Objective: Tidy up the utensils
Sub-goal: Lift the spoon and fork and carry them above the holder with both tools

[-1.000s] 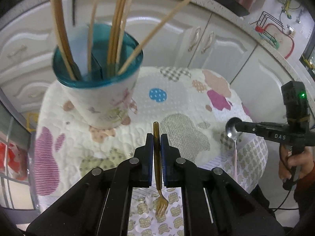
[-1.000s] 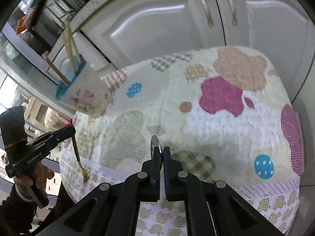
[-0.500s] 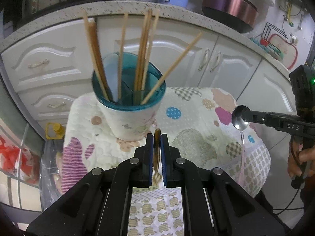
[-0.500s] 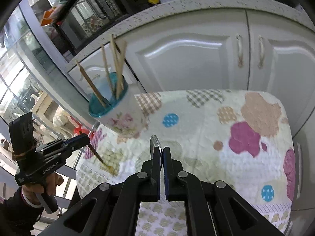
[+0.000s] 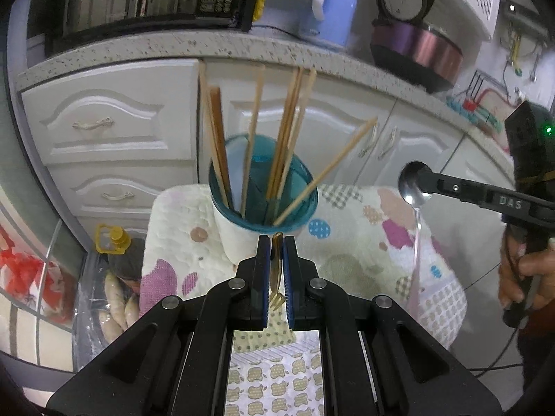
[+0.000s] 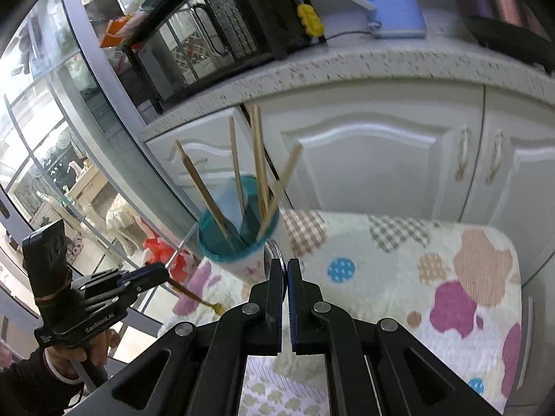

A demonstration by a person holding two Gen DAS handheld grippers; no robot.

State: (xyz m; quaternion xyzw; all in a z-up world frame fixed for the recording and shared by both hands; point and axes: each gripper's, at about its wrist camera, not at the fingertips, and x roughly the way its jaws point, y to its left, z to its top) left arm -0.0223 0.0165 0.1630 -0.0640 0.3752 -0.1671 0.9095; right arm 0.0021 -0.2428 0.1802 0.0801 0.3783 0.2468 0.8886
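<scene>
A white cup with a teal rim (image 5: pixel 239 228) (image 6: pixel 242 263) stands at the far left of the patterned table cover and holds several wooden chopsticks (image 5: pixel 284 138) (image 6: pixel 258 159). My left gripper (image 5: pixel 276 242) (image 6: pixel 163 272) is shut on a small brown fork (image 5: pixel 276 277) (image 6: pixel 194 296), tines hanging down, in front of and below the cup's rim. My right gripper (image 6: pixel 283 265) (image 5: pixel 425 176) is shut on a metal spoon (image 5: pixel 411 183) (image 6: pixel 275 249), its bowl up and its handle hanging down, to the right of the cup.
White cabinet doors and drawers (image 5: pixel 114 128) stand behind the table under a speckled counter (image 5: pixel 173 48) with a blue kettle (image 5: pixel 333 10) and a rice cooker (image 5: pixel 416 45). A yellow-capped bottle (image 5: pixel 111 239) sits on the floor at left. A hand (image 5: pixel 527 277) holds the right gripper.
Both grippers rose and drew back from the table with fork and spoon still held. The cup now sits lower and smaller in both views, and the counter has come into sight.
</scene>
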